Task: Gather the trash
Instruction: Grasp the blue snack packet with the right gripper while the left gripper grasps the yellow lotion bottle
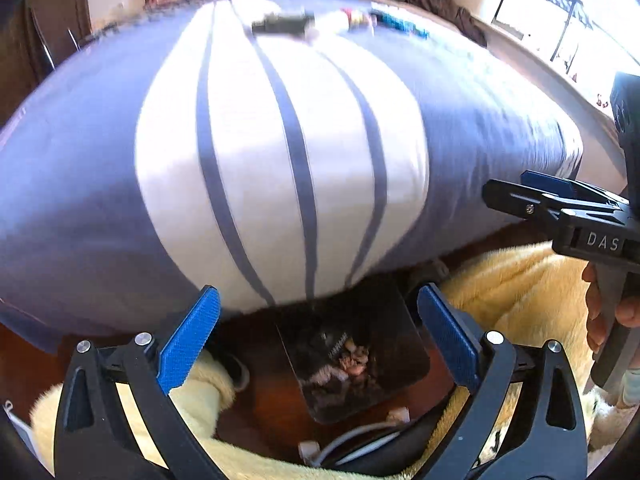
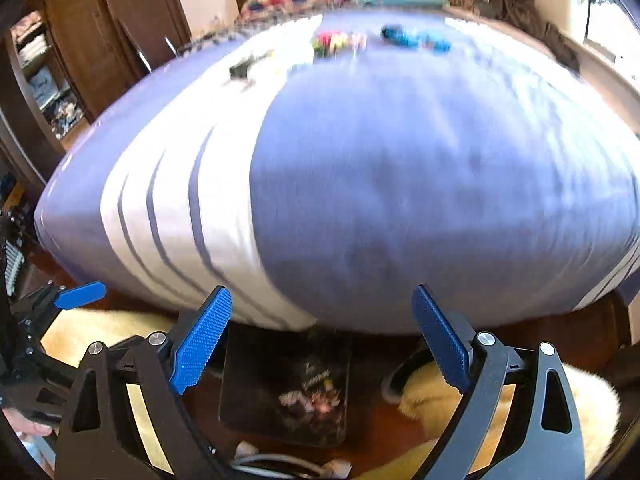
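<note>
Both grippers hang at the foot of a bed [image 1: 280, 140], looking up its length, and neither holds anything. The left gripper [image 1: 318, 336] has its jaws spread wide, and so does the right gripper [image 2: 322, 338]; nothing lies between the blue pads of either.

The likely trash sits at the far end of the bed, in the upper middle of both views: a dark flat item [image 1: 280, 24], a small multicoloured wrapper [image 2: 338, 42] and a blue wrapper [image 2: 416, 38], lying apart from one another in a loose row across the striped cover. Motion blur hides what they really are. The row runs side to side across the bed, roughly crosswise to the line of the jaws, and all of it is well apart from both grippers, straight ahead and beyond the whole length of the mattress.

In the right wrist view the blue wrapper sits right of centre and the dark item [image 2: 242, 68] left of centre, so the right gripper seems better placed for the blue one and the left for the dark one.

In the lower middle of the frame, on the floor below the jaws, lie a dark glossy card or packet [image 1: 356, 356], a white cable [image 1: 352, 436] and a yellow fleecy blanket [image 1: 520, 288]. Whether the card counts as trash is unclear.
</note>
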Available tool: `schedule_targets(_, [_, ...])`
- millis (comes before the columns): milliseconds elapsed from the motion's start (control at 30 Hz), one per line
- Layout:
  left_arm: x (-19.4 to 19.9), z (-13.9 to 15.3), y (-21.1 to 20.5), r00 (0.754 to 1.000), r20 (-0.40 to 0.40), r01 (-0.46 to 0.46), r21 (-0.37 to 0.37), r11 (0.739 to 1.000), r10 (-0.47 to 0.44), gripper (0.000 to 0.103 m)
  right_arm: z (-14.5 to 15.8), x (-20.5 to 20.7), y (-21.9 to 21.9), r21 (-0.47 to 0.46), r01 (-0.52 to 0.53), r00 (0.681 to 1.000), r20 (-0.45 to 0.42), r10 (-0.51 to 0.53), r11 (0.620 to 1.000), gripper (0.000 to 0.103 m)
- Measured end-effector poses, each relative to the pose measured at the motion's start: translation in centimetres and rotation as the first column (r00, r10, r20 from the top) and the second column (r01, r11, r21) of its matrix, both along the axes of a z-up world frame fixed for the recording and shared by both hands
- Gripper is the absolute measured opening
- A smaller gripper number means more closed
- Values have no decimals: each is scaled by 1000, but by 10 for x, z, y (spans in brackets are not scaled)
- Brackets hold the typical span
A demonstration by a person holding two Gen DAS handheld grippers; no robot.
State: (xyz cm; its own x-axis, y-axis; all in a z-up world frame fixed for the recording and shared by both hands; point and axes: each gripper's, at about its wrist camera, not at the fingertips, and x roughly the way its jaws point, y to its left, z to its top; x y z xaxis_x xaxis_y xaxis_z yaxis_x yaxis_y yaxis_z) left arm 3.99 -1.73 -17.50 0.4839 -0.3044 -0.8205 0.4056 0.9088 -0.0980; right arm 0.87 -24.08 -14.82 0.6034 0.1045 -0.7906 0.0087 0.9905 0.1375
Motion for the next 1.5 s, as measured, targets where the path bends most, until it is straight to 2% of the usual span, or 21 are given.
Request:
schedule_targets(233, [34,31,-11,996,88,-4,-7,1000,5,94,33,32,-24,-70,54,995,89,-48,996,96])
schedule_targets(600, [132,44,-55,995,94,19,-23,1000,-16,92,40,114,-78,-92,150,986,92,-142,984,96])
schedule_targets(733, [170,45,-72,996,83,26,-39,999,-23,82,36,142,-90,-86,164,984,78,-157,983,96])
schedule_targets(867, [205,37,-88,998,38,41,-56,998,-39,73,31,170,-103,-96,184,982,61,-178,978,96])
schedule_targets(1067, [234,28,-106,998,19,53,-57,997,-52,64,22,204,-117,-87,207,978,17,-207,974,96])
schedule_targets(1300, [259,29,-119,999,15,53,-73,996,-52,33,19,246,-131,-59,226,974,-14,-227,972,99])
schedule_targets(1500, [268,28,-127,998,30,60,-75,995,-57,31,30,275,-129,-82,220,976,26,-218,972,99])
